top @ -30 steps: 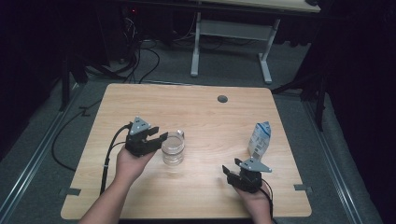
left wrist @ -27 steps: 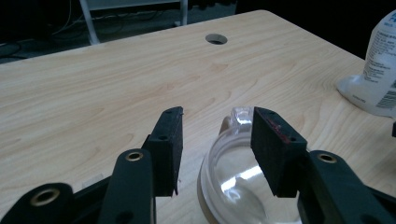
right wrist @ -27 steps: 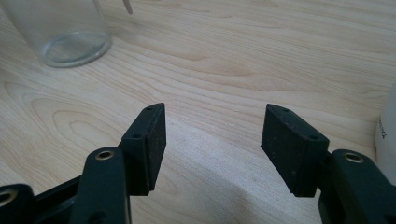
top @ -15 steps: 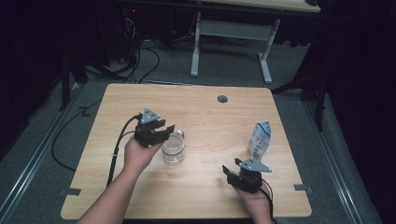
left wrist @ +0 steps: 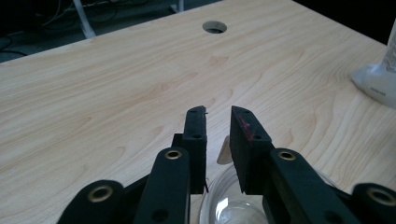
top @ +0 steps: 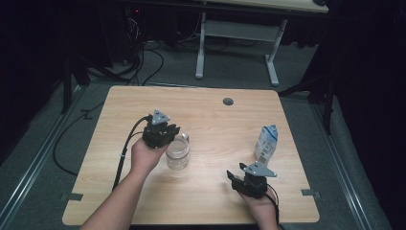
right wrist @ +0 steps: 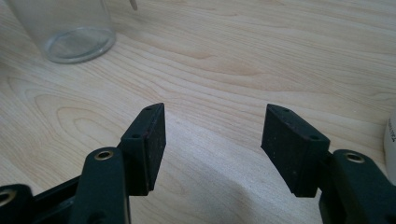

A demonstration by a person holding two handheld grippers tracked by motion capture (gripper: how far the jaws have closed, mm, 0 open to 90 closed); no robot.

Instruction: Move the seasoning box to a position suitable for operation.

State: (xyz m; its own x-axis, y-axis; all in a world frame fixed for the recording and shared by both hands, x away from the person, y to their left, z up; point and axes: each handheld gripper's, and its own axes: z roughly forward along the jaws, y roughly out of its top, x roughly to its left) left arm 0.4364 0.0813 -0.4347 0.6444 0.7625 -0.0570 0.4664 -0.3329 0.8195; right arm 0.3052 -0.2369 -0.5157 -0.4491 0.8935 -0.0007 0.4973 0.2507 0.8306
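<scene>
A clear empty glass [top: 177,155] stands left of the table's middle. My left gripper [top: 173,130] hovers at its far-left rim. In the left gripper view its jaws [left wrist: 218,116] have just been closing and stand a narrow gap apart, tips over bare wood. The glass rim [left wrist: 219,209] curves below them, and I see neither pad pressing on it. My right gripper [top: 233,177] rests near the front edge, open, with nothing between its fingers [right wrist: 212,123]. A small white and blue carton [top: 265,143] stands upright just beyond it.
The wooden table [top: 210,120] has a round cable hole [top: 228,101] near its far edge. A desk frame and cables lie on the dark floor beyond. The carton's base [left wrist: 378,77] shows at the right of the left gripper view, and the glass [right wrist: 70,28] at the right gripper view's upper left.
My left gripper has moved right and a little away, from beside the glass to over its rim, and its jaws have narrowed. The right gripper, glass and carton have not moved.
</scene>
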